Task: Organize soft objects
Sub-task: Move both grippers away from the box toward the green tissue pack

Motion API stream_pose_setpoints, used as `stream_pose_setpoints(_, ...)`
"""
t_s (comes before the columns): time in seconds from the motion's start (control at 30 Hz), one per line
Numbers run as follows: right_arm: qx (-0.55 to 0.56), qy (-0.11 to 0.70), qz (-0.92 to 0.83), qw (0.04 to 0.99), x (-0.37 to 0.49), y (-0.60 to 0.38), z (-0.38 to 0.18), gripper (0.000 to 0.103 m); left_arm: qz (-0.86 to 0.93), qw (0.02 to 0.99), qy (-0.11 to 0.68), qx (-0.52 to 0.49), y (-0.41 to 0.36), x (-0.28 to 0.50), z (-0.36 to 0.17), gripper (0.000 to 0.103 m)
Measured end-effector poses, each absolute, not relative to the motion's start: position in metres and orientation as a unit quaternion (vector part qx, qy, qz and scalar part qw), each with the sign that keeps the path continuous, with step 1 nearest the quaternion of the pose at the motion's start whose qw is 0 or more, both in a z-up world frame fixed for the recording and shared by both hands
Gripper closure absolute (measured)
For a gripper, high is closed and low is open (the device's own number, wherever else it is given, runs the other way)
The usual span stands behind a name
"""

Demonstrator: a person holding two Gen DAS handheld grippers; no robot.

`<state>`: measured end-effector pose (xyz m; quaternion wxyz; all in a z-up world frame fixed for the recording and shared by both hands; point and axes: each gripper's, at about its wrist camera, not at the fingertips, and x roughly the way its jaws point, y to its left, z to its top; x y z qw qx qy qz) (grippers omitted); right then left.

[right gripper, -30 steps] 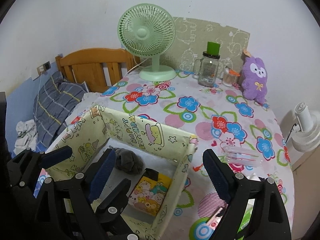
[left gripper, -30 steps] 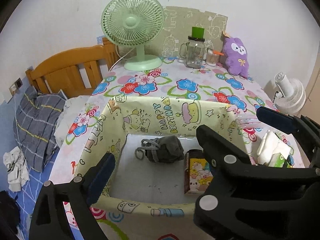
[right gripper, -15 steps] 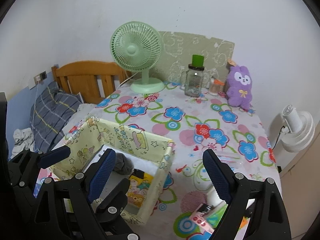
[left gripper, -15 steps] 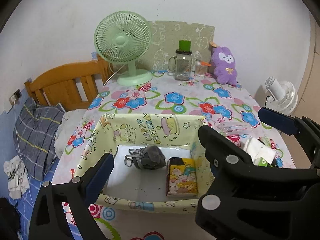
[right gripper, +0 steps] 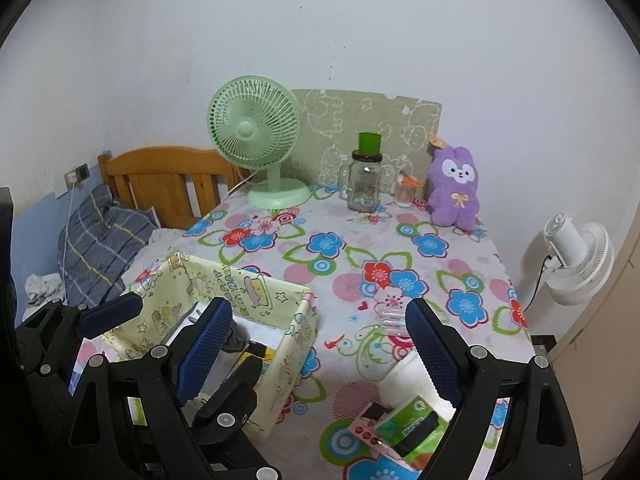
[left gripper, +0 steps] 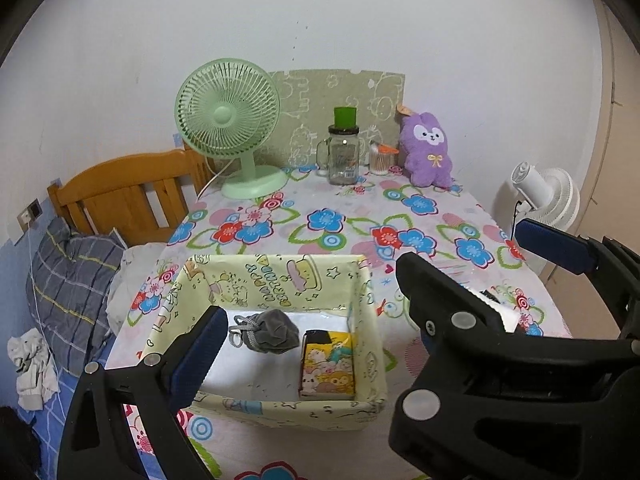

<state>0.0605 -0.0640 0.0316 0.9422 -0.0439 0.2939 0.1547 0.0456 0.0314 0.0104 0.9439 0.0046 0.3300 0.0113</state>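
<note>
1. The left tool was wide open with nothing in it.
2. The right tool was wide open too, holding nothing.
3. Just under the left tool sat a yellow cartoon-print cloth box on the flowery bench.
4. A soft grey cloth pouch lay inside the box, beside a small picture carton.
5. A fluffy purple bunny toy stood far ahead of the right tool, by the wall.

The pouch lies left of the carton inside the box on the table.
</note>
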Motion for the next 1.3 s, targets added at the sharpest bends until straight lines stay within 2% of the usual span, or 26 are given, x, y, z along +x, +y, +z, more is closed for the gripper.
stream_pose_setpoints(0.6, -0.016, 0.279, 0.139, 0.95, 0.041, -0.117, 0.034, 0.012, -0.007, 0.955, 0.297, 0.014, -0.019, 0.029, 0.015, 0.005)
stream_pose_setpoints(1.3, 0.017, 0.282, 0.095, 0.955, 0.028, -0.172, -0.005, 0.012, -0.051, 0.956, 0.289, 0.015, -0.065, 0.028, -0.017, 0.005)
